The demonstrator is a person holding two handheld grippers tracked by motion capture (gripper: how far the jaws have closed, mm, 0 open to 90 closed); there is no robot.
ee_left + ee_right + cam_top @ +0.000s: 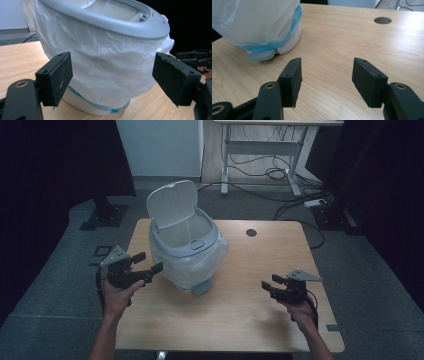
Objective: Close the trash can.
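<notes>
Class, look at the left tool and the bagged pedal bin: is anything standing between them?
Nothing visible does. The left tool hangs open beside the pedal bin; in the left gripper view, the white bag over the bin's wall shows straight ahead between its jaws, with bare table below.

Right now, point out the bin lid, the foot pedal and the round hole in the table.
bin lid (172,202): high view, middle of raised lid.
foot pedal (261,55): right gripper view, pedal's top face.
round hole (251,233): high view, hole's centre.
</notes>
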